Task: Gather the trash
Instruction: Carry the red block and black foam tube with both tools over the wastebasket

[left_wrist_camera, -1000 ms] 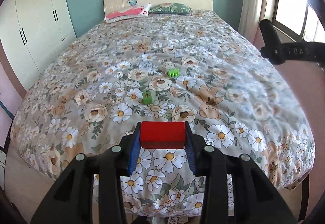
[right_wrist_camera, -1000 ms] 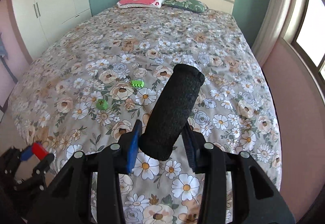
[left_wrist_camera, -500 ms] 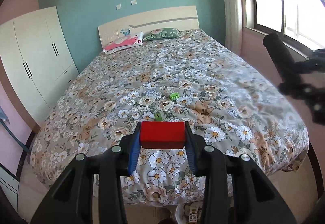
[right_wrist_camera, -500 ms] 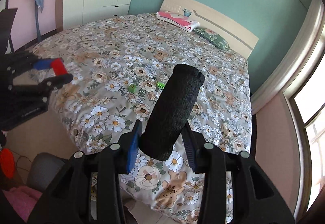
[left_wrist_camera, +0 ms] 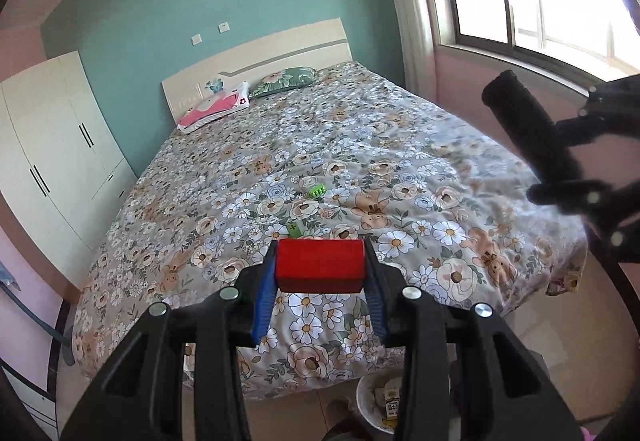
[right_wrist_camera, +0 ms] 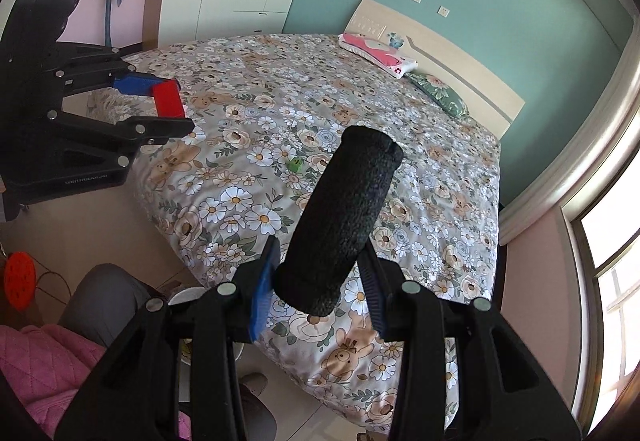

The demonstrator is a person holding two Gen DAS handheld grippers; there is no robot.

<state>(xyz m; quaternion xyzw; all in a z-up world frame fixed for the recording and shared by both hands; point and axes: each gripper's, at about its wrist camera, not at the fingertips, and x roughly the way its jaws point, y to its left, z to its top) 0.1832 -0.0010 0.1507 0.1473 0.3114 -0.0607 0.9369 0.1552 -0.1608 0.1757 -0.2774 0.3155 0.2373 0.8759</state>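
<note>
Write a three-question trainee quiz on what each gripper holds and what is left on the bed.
1. True or false: the left gripper is shut on a red block.
2. What does the right gripper hold? A) a green pillow B) a black foam roll C) nothing
3. Fill in: the small pieces left on the bedspread, one farther than the other, are ____ in colour.

Key: 1 true; 2 B; 3 green.
</note>
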